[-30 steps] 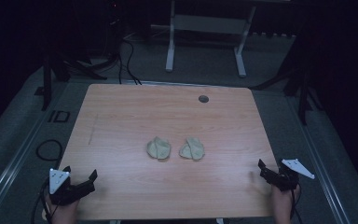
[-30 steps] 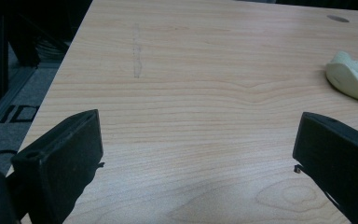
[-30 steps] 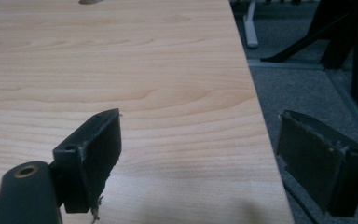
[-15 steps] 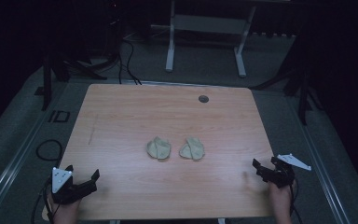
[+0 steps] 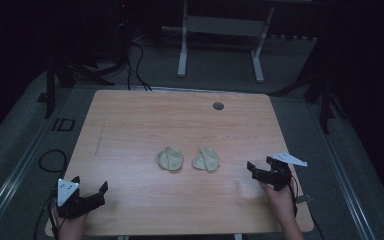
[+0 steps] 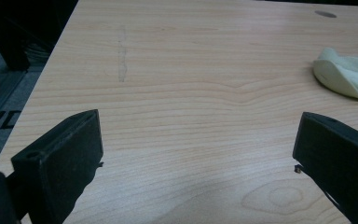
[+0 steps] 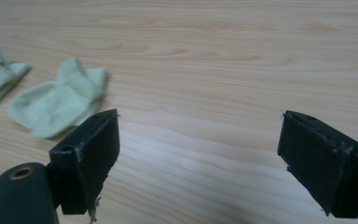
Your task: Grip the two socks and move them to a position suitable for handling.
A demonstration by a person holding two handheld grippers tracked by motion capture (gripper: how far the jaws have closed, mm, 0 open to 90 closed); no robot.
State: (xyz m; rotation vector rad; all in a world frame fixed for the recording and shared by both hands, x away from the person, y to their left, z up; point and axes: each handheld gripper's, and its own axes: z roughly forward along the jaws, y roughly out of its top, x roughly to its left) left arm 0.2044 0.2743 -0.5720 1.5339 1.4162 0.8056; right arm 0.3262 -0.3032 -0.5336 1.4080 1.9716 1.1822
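Wooden desk [image 5: 145, 125] with a dark round grommet [image 5: 218, 106] near its far edge. Two pale crumpled socks lie side by side mid-desk, apart from each other: left sock [image 5: 170, 159], right sock [image 5: 206, 159]. Right tool [image 5: 261, 168] over the desk's right side, just right of the right sock, not touching it, jaws wide, nothing held. Left tool [image 5: 90, 184] at the near left corner, well apart from the socks, jaws wide, nothing held.

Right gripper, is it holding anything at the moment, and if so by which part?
Nothing is held. The right gripper is open above the wooden table, apart from the nearer pale green sock; the left gripper is open too.
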